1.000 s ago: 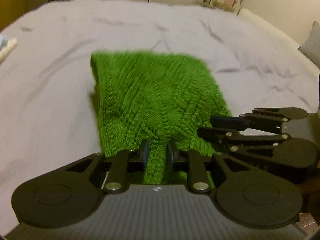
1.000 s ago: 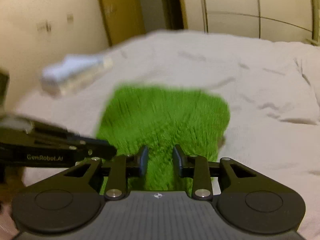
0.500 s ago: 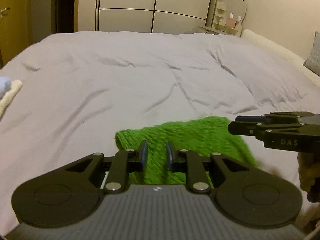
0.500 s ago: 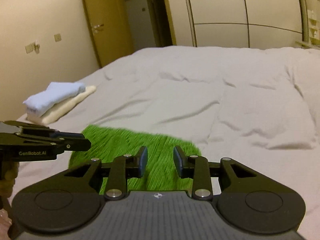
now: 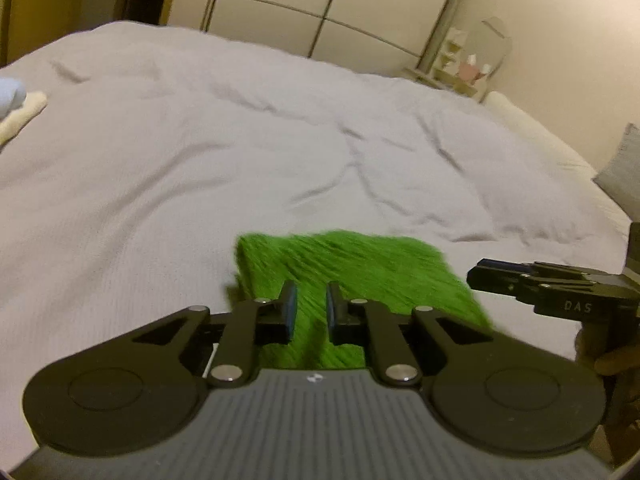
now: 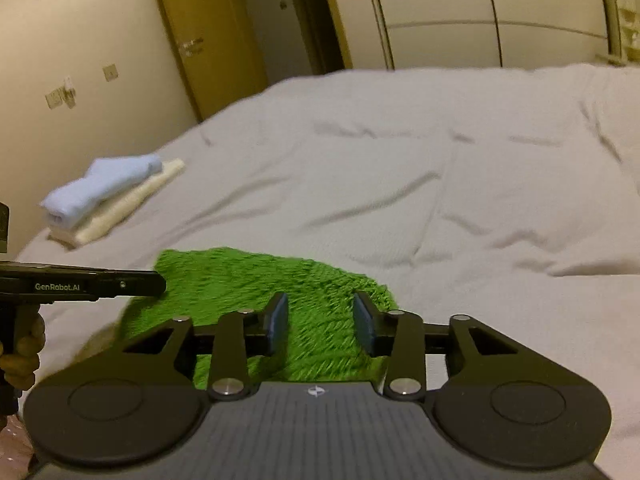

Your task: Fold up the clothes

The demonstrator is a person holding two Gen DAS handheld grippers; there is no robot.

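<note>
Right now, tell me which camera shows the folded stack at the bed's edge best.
The right wrist view: the folded stack shows whole, light blue piece atop cream one. The left wrist view catches only a cropped sliver at its left edge.

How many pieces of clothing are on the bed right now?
3. A green knit lies flat at the near edge in front of both grippers. A light blue piece sits on a cream one at the bed's far left edge. More may lie out of view.
</note>
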